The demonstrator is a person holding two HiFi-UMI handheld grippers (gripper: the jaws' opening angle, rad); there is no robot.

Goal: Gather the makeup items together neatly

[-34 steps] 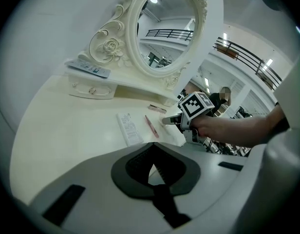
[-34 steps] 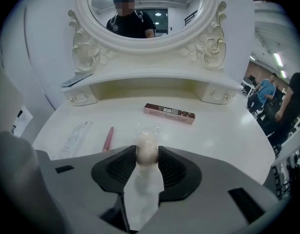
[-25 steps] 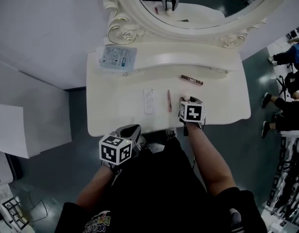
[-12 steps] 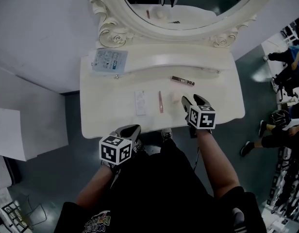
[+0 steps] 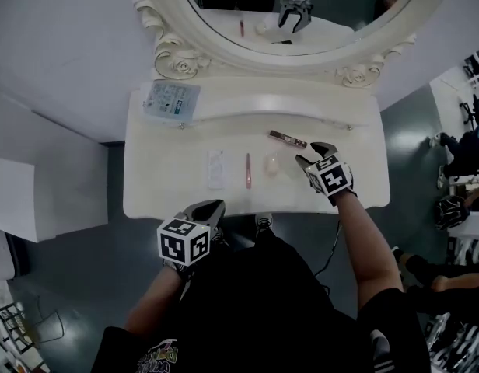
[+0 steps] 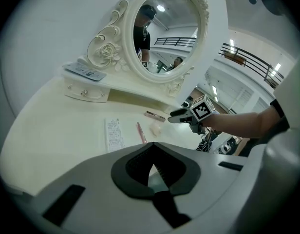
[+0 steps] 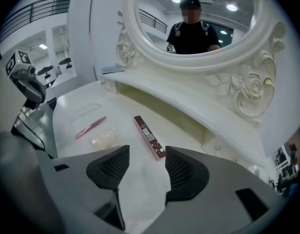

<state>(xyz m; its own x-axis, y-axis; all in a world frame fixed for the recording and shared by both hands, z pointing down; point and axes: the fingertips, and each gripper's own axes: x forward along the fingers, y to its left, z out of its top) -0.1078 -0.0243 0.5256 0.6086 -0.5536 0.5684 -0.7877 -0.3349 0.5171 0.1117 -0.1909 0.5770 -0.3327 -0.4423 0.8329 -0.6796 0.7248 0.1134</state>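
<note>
At the far left, up on the raised shelf of the dressing table (image 5: 169, 186): a pale blue packet (image 5: 171, 99), well apart from the rest. Lower down on the main top, a flat white sachet (image 5: 216, 168), long axis running front to back. Off the front edge just below it, the left gripper (image 5: 207, 208), pressed together on nothing, clear of every item. Next to the right, a pink stick (image 5: 248, 170), parallel to the sachet and just beside it; then a small clear pouch (image 5: 272, 164), near the stick. Further right and a little further back, a slim dark red box (image 5: 288, 138), alone out of line: long axis slanted across the top, not front to back like its neighbours. Rightmost, the right gripper (image 5: 316, 156), spread wide after just opening, only bare tabletop between the jaws. In the right gripper view, box ahead and a little right of the gap's middle, near end just beyond the right jaw's tip, length running away from the tool. Probably the next pick, being far nearer the right hand than the left. Calls for easing forward and slightly right to straddle the narrow width, then carrying left to lie beside the pouch.
</note>
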